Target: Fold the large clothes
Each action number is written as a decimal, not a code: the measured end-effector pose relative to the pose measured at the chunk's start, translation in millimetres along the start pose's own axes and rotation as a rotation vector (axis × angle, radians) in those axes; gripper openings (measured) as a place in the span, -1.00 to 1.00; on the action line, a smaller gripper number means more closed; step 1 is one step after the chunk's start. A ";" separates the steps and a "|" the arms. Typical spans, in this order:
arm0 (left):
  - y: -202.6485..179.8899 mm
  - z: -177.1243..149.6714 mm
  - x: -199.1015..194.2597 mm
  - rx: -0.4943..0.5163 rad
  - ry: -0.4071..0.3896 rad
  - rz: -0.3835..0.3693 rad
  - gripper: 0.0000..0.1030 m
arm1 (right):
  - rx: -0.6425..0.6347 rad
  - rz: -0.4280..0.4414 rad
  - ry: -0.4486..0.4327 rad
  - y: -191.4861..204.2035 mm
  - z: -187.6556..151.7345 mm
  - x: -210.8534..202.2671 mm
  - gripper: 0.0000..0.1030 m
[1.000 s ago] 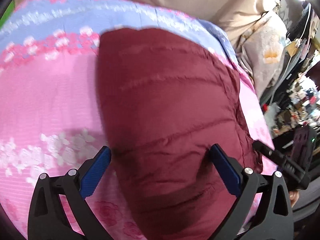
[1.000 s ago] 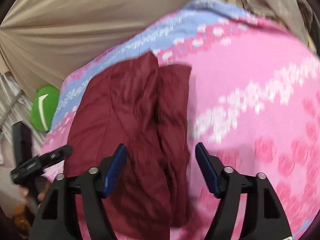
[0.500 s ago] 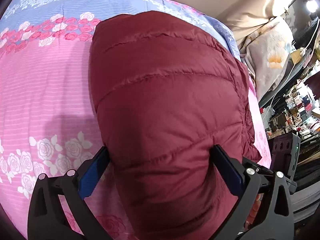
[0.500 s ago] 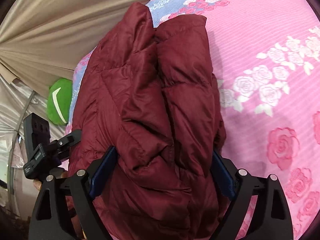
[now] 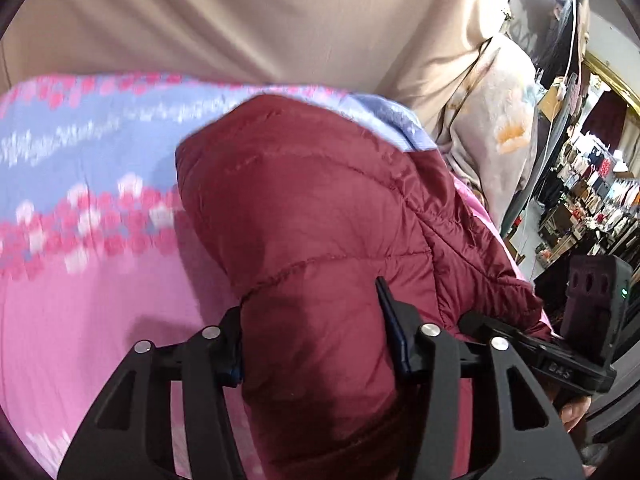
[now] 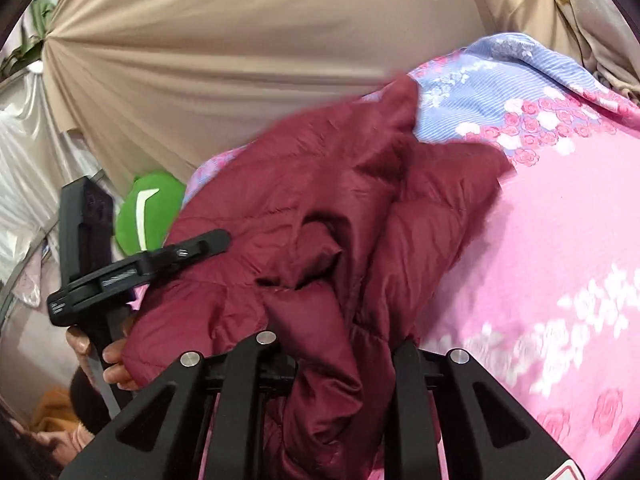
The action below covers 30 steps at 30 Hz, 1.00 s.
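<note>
Maroon puffer jacket (image 5: 320, 208), already folded into a bundle, is clamped by both left gripper (image 5: 312, 332) and right gripper (image 6: 340, 356); final fold and set-down ahead judged outstanding.

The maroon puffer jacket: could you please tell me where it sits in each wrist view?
Left wrist: maroon puffer jacket fills the centre, running down between the left gripper fingers.
Right wrist: centre-left, bunched, entering the right gripper.
Shared landmark: pink-and-blue floral bedsheet.

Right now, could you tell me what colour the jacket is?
Dark red; the jacket shows best in the left wrist view.
</note>
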<state>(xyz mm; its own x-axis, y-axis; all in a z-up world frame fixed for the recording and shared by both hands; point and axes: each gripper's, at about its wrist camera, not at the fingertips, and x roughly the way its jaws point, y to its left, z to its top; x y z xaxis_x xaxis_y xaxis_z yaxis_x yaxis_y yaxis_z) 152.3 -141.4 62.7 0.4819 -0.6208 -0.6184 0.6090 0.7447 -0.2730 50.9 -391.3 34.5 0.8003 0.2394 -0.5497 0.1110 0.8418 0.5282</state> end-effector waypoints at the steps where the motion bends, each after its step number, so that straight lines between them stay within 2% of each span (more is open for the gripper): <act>1: 2.1 -1.3 12.6 0.024 0.016 0.039 0.10 | 0.023 -0.016 0.037 -9.3 0.2 14.2 -0.67; 2: 1.9 -2.3 26.9 0.028 0.043 0.066 0.14 | 0.045 -0.034 0.073 -17.6 -1.9 27.0 -0.65; 3: 4.6 -7.5 42.3 0.032 0.087 0.100 0.18 | 0.082 -0.061 0.119 -29.5 -5.6 42.0 -0.54; 4: 9.9 -17.2 54.2 0.020 0.111 0.156 0.28 | 0.137 -0.053 0.141 -41.9 -11.6 50.6 -0.37; 5: 13.8 -23.5 53.2 0.004 0.100 0.170 0.29 | 0.183 -0.013 0.134 -48.7 -15.9 48.4 -0.35; 7: 19.3 -32.6 35.2 -0.035 0.086 0.144 0.29 | 0.195 -0.012 0.115 -47.1 -20.5 29.6 -0.26; 9: 21.4 -43.5 4.6 -0.042 0.057 0.108 0.45 | 0.170 -0.041 0.077 -38.8 -27.0 0.4 -0.19; 10: 19.0 -53.3 -14.4 -0.018 0.045 0.077 0.69 | 0.163 -0.035 0.068 -37.9 -29.6 -10.8 -0.11; 11: 17.1 -61.5 -24.3 0.005 0.045 0.058 0.83 | 0.158 -0.024 0.062 -34.4 -34.0 -20.8 -0.04; 13: 1.4 -84.6 -36.6 0.103 0.085 0.025 0.83 | 0.141 0.013 0.074 -29.2 -47.4 -33.7 0.14; 14: -5.8 -95.8 -35.3 0.164 0.107 0.036 0.83 | 0.138 0.023 0.091 -28.3 -52.1 -32.8 0.14; 16: -22.3 -115.9 -23.7 0.285 0.120 0.168 0.81 | 0.127 0.038 0.126 -32.4 -61.0 -27.8 0.13; 17: -25.7 -120.9 -14.5 0.328 0.116 0.244 0.61 | 0.120 0.028 0.144 -30.5 -59.7 -18.6 0.07; 19: -25.2 -121.3 6.5 0.346 0.157 0.324 0.22 | 0.114 0.004 0.161 -22.7 -56.8 -3.1 -0.67; 21: -15.6 -115.9 10.5 0.273 0.174 0.326 0.04 | 0.111 0.012 0.111 -14.9 -48.5 -10.2 -0.80; 22: -10.6 -113.3 8.5 0.245 0.178 0.312 -0.04 | 0.096 0.027 0.052 -10.2 -42.7 -26.5 -0.85; 24: -2.3 -112.1 4.9 0.202 0.193 0.271 -0.20 | 0.090 0.033 -0.017 -6.1 -35.2 -47.6 -0.88; 25: 3.9 -113.0 9.3 0.164 0.223 0.269 -0.27 | 0.093 0.017 -0.024 -10.1 -34.8 -51.0 -0.90; 26: 8.3 -115.9 12.7 0.147 0.242 0.271 -0.38 | 0.101 -0.014 -0.004 -15.9 -37.7 -45.2 -0.91; 28: 20.6 -120.4 24.1 0.099 0.277 0.267 -0.38 | 0.172 -0.084 0.105 -43.1 -55.9 -13.2 -0.92; 30: 21.2 -120.8 23.0 0.096 0.270 0.268 -0.38 | 0.246 -0.064 0.152 -64.0 -73.8 8.0 -0.92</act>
<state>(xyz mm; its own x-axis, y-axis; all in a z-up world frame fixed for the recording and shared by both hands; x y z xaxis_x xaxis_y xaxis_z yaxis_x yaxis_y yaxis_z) 100.1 -110.4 -46.3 0.4565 -0.3115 -0.8334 0.5465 0.8374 -0.0137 6.8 -407.6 -51.5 0.6916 0.2753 -0.6677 0.3124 0.7195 0.6203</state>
